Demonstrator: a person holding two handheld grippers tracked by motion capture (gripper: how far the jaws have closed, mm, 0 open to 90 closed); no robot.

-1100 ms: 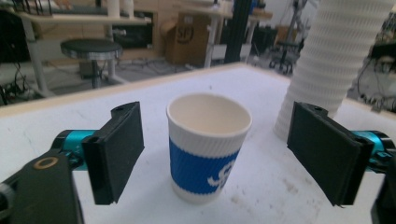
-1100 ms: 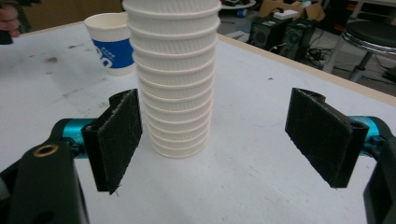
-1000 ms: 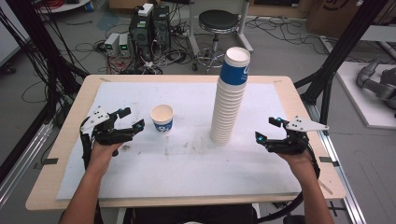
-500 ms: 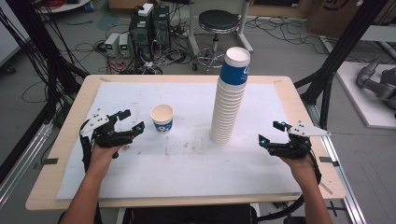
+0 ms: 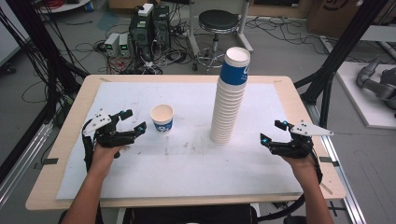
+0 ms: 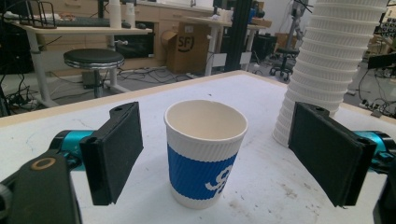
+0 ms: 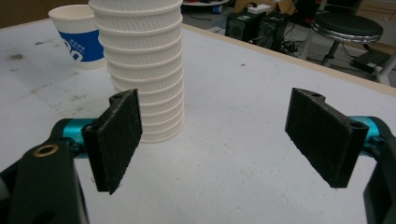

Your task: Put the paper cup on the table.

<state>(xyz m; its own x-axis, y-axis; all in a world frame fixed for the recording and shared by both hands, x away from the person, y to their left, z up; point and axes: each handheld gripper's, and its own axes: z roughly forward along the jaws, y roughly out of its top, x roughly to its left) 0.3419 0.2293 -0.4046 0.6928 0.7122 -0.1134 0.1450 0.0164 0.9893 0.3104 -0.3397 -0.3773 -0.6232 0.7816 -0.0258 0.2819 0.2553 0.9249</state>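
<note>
Both grippers [image 5: 132,122] [image 5: 272,132] are black with teal joints, flat rectangular pads [image 6: 119,144] — grey three-cornered plates on top.

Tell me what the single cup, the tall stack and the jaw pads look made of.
Single cup: likely paper, matte white with a blue printed band and a ribbed, rippled wall.
Tall stack: same ribbed white paper cups, nested.
Jaw pads: black, matte, finely textured; probably rubber or foam, can't tell which.

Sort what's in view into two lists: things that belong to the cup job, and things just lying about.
In the job:
- single cup
- stack of cups
- left tool, open, aimed at the single cup
- right tool, open

Lying about:
- stool
- electronics boxes on the floor
- cardboard box
</note>
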